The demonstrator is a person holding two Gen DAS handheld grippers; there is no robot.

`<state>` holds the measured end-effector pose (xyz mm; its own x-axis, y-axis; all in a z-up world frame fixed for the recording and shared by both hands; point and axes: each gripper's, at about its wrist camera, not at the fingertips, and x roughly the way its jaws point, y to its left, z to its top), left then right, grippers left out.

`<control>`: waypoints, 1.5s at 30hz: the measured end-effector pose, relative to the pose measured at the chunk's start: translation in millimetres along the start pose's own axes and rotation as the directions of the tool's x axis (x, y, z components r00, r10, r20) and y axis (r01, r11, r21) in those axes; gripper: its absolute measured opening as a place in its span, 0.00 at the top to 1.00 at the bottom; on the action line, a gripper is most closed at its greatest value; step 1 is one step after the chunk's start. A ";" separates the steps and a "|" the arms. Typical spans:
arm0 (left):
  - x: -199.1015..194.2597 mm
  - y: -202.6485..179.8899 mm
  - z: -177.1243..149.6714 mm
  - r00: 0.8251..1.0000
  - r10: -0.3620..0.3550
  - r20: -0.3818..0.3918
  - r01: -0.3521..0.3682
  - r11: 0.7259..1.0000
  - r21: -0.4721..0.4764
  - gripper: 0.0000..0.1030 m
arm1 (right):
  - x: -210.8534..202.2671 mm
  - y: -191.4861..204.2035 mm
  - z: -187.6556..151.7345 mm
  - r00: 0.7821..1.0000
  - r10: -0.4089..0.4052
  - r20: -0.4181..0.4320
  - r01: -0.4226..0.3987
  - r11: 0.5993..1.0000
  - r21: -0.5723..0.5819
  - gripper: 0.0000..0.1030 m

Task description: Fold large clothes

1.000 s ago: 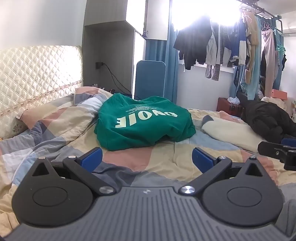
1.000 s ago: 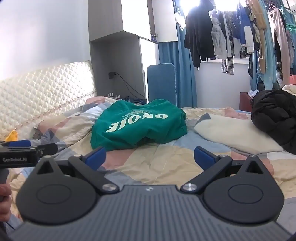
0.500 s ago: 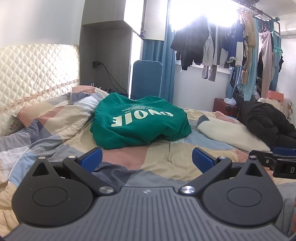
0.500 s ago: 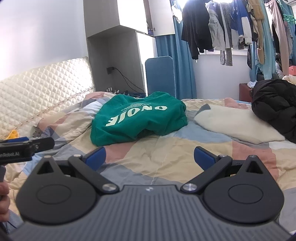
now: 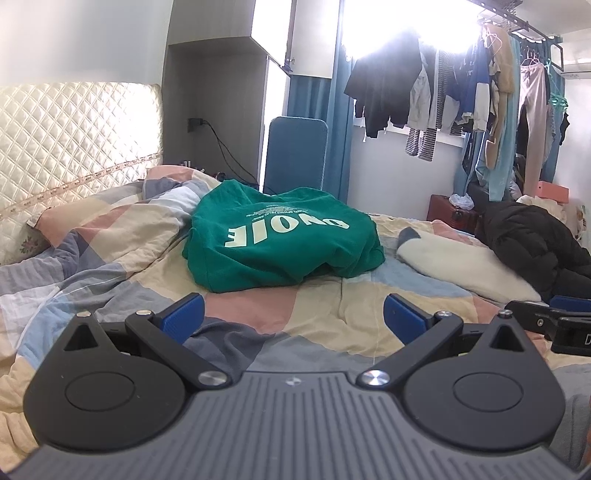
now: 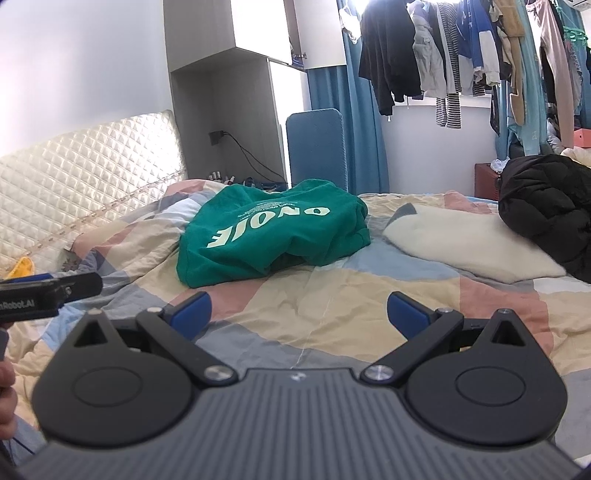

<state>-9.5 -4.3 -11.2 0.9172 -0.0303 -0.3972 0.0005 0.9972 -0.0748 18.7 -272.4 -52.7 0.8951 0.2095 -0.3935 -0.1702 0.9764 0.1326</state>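
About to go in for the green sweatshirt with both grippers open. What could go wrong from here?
1. The sweatshirt lies bunched with its edges tucked under, so a pinch may catch several layers or the wrong part.
2. It rests on a rumpled quilt; a low grasp could take quilt fabric too.
3. The left gripper and right gripper sit close together and may collide on the way in.

Daylight floods in from the window (image 5: 388, 33) behind the hanging clothes (image 5: 443, 92), blown out to pure white glare in the left wrist view. The clothes against it read as dark silhouettes. The quilted headboard (image 5: 74, 136) catches a soft sheen. Below the window, shadows on the patchwork duvet (image 6: 332, 310) are faint. Fisheye distortion bends the wardrobe (image 6: 229, 92); focus stays fairly sharp throughout.
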 end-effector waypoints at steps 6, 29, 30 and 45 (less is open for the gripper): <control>2.5 -2.3 0.4 1.000 0.012 0.000 -0.012 1.000 -0.006 0.00 | 1.7 -4.8 -0.1 1.000 0.004 -0.012 -0.004 1.000 0.009 0.00; -4.0 -10.1 0.9 0.999 0.036 0.003 -0.036 0.999 0.013 0.00 | -5.6 1.7 4.4 1.000 -0.028 0.005 0.028 0.998 -0.056 0.00; -4.5 -10.7 1.5 1.000 0.024 0.000 -0.024 1.000 0.006 0.00 | -6.0 2.3 5.5 1.000 -0.023 0.007 0.024 0.998 -0.061 0.00; 20.3 -1.8 18.2 0.999 0.039 0.002 -0.039 0.999 -0.034 0.00 | 29.5 -17.1 18.0 0.998 0.006 -0.064 -0.005 1.000 0.024 0.00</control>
<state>16.4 -5.5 -2.4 0.9174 0.0085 -0.3979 -0.0483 0.9948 -0.0900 55.4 -283.8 -50.1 0.8660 0.2185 -0.4498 -0.1647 0.9739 0.1560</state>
